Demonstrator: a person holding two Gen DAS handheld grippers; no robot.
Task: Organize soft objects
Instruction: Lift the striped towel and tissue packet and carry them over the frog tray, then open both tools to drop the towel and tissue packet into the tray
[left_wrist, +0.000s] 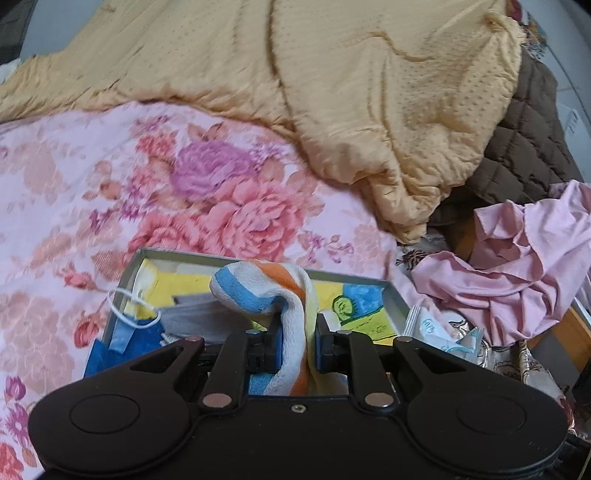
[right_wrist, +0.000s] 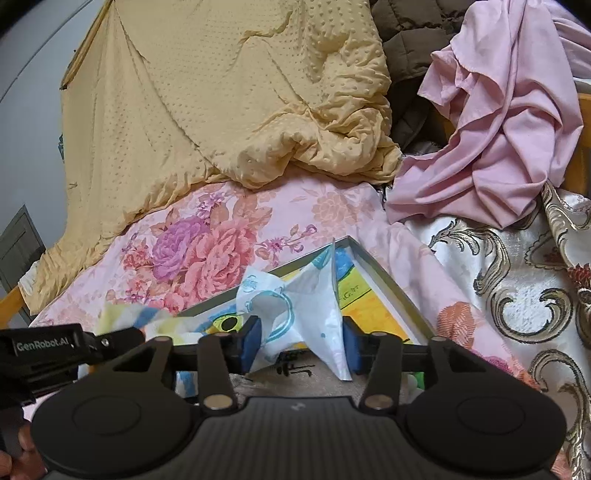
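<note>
Left tongs pinching striped towel, right tongs parted around tissue packet

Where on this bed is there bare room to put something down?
The floral sheet lies bare between the yellow quilt and the metal tray. The right side is crowded with the pink cloth and brown quilted fabric; the tray is already cluttered.
</note>
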